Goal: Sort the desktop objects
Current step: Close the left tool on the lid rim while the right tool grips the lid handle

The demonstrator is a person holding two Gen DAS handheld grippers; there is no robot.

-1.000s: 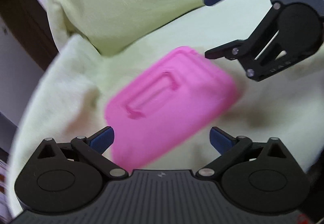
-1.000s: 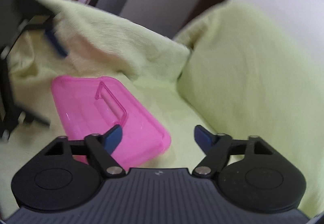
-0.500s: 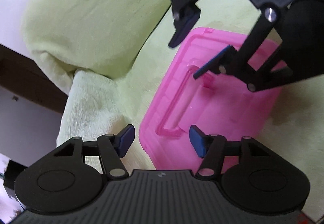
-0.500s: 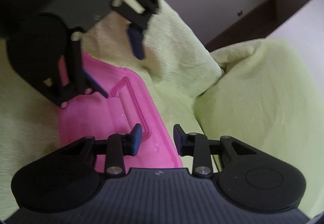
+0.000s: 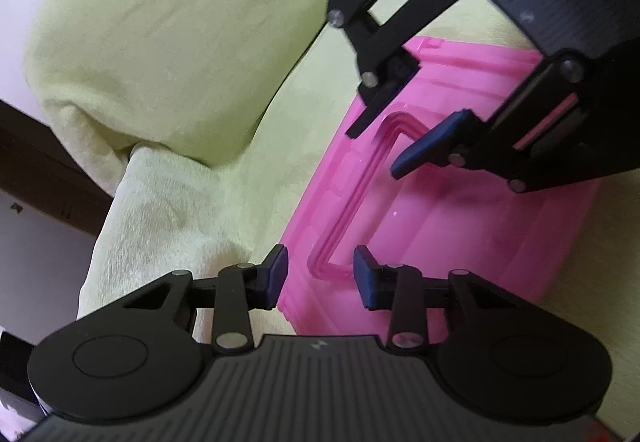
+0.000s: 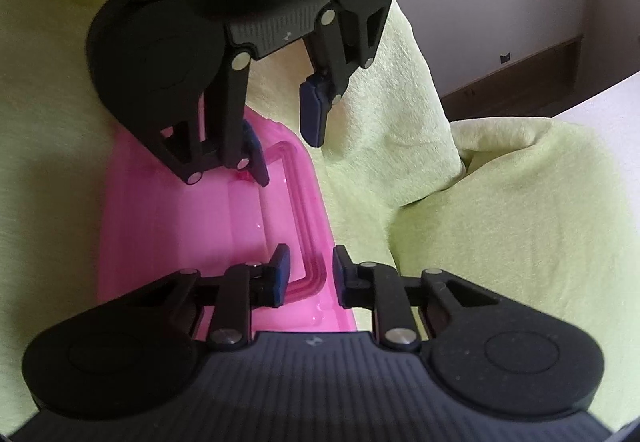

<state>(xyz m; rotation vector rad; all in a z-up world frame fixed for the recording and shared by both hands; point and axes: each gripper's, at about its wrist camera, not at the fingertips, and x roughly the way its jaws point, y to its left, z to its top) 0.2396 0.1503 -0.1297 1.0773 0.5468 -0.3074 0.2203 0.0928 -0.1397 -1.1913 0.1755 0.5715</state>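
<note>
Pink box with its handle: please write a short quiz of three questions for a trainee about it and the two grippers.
1. True or false: the left gripper is shut flat, with nothing between its fingers.
2. On what does the pink box lie? A) bare wood B) yellow-green cloth C) metal tray
3. Which part of the box does the right gripper straddle?

Key: 1 false; 2 B; 3 the raised handle.

The box (image 5: 460, 226) lies on the blanket (image 5: 180, 42), with a hand-held gripper at each end of its handle (image 5: 352, 198).
</note>
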